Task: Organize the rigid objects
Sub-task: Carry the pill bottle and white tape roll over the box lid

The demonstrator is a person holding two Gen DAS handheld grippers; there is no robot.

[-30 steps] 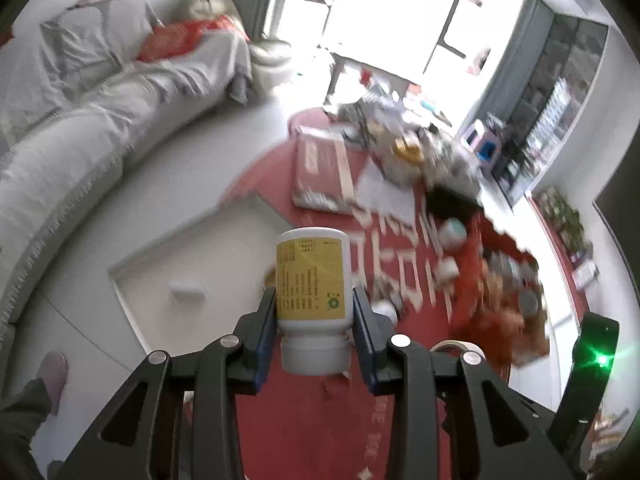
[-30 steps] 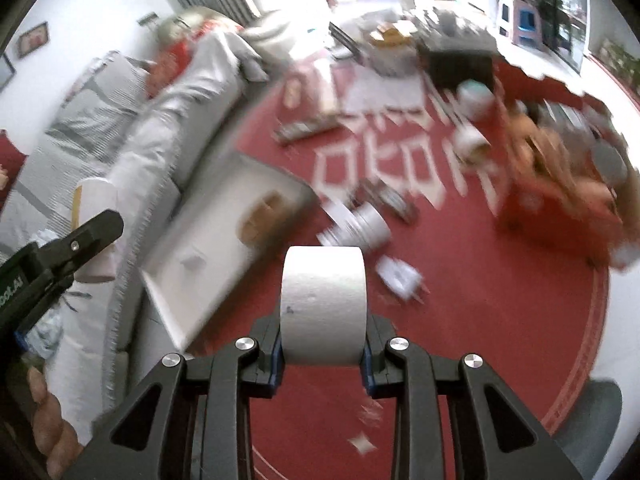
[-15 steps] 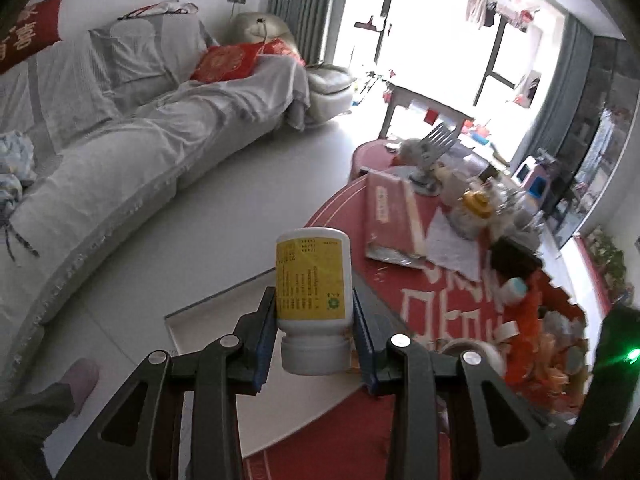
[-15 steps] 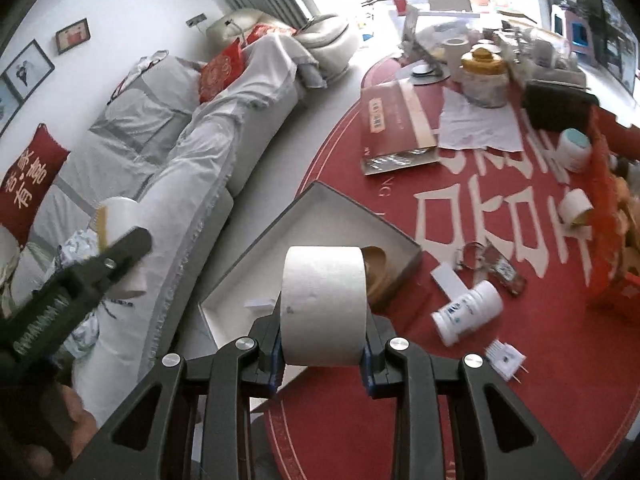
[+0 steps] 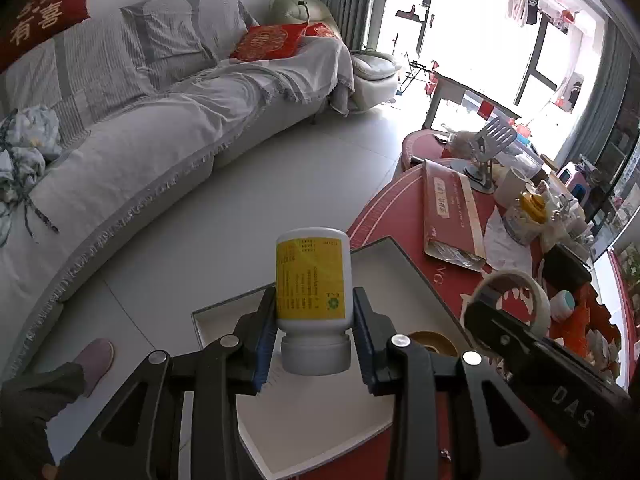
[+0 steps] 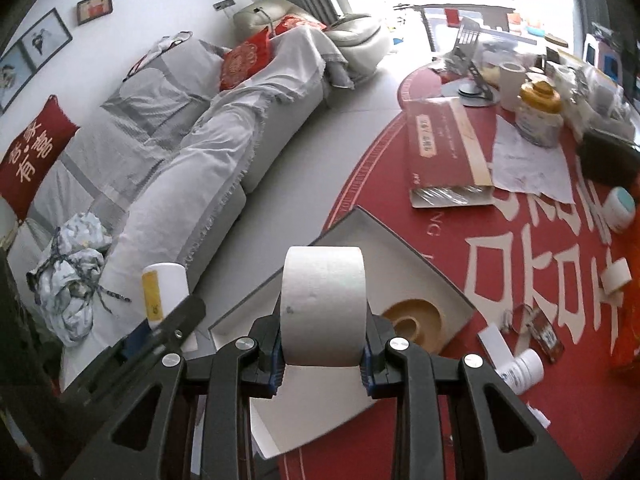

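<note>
1. Black plastic fingers of the left gripper (image 5: 314,334) clamp a white pill bottle (image 5: 313,300) with a yellow label, held cap toward the camera.
2. Right gripper (image 6: 323,342) pinches a wide roll of pale tape (image 6: 323,306) between its pads.
3. Beneath both hangs one shallow white box tray (image 6: 404,244), holding a single tan ring-shaped disc (image 6: 412,322).
4. Right of the tray, on the round red rug (image 6: 400,432), lie a second white bottle (image 6: 522,370) on its side, a small tape roll (image 6: 616,276) and a flat red carton (image 6: 442,148).
5. Far left, one long grey-draped sofa (image 5: 160,128) carries two red cushions.
</note>
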